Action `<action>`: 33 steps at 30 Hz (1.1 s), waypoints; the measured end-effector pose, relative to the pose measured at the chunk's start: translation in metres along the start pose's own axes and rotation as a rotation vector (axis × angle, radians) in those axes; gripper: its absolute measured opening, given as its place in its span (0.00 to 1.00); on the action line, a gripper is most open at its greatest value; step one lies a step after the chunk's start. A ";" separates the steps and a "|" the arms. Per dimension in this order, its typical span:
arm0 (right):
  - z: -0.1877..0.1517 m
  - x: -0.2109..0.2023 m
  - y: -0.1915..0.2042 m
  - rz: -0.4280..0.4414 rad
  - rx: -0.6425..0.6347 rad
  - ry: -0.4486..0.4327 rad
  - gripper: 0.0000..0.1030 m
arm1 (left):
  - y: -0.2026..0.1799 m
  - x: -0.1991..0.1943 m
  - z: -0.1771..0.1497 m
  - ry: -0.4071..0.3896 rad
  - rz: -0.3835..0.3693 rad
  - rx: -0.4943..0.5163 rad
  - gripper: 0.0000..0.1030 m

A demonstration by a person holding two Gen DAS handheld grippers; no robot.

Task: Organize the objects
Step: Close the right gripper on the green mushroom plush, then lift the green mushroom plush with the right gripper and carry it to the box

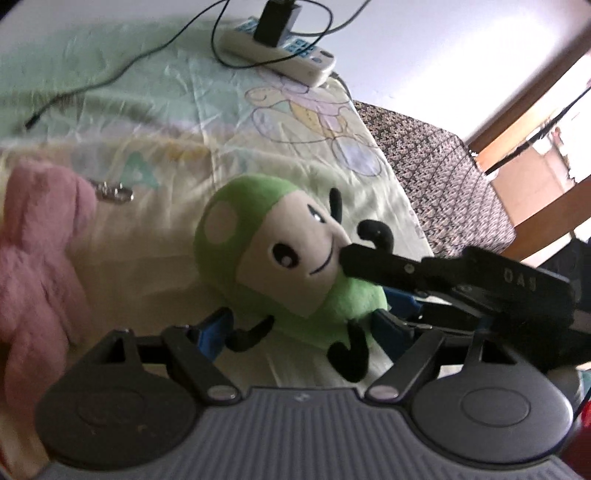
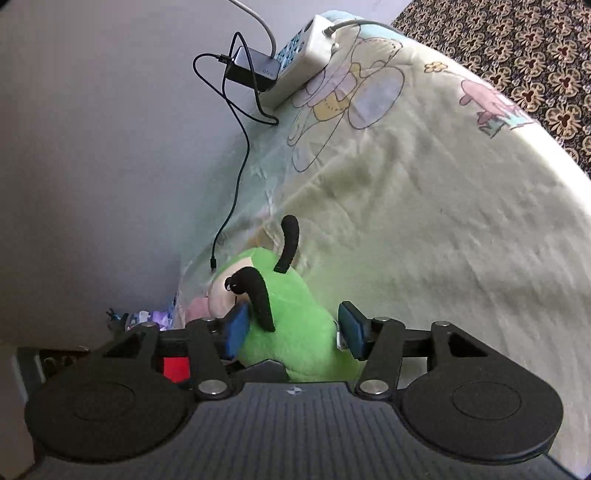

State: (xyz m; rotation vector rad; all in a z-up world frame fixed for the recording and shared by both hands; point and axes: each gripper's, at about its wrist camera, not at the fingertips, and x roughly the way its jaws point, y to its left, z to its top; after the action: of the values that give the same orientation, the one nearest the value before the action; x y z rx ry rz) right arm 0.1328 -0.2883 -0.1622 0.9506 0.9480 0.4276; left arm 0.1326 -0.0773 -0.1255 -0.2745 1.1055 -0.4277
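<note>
Surface: a bed sheet (image 1: pixel 155 92) in pale green and yellow with cartoon prints covered the bed; a dark patterned cover (image 1: pixel 436 166) lay beyond its far edge
Task item: a green plush toy (image 1: pixel 280 258) with a cream face and black limbs lay on the sheet, face up in the left wrist view
Left gripper (image 1: pixel 299 328): jaws stood apart, one blue pad either side of the toy's lower body; the pads were not seen pressing on it, and the view was too blurred to rule out a light touch
Right gripper (image 2: pixel 295 328): jaws stood partly apart around the toy's green body; the left pad lay against the plush near a black limb, the right pad stood clear with a gap showing; nothing was clamped
Right gripper seen from the left wrist: a black finger reached across the toy's face from the right side
Other plush: a pink plush toy (image 1: pixel 40 251) lay at the left, apart from the green one; a small metal clip (image 1: pixel 114 192) lay just beside it
Far end: a white power strip (image 1: pixel 280 55) with a black charger (image 1: pixel 273 22) plugged in rested on the sheet by the wall; a black cable (image 1: pixel 110 77) trailed across the sheet
</note>
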 end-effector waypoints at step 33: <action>-0.138 -0.009 0.079 0.070 -0.202 0.342 0.47 | 0.019 -0.129 -0.132 -0.005 0.087 0.114 0.75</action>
State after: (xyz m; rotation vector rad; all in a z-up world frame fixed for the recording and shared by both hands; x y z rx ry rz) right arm 0.0191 -0.1832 -0.1247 0.7400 1.1575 0.7473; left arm -0.0323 -0.0012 -0.0871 -0.1266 1.0802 -0.4105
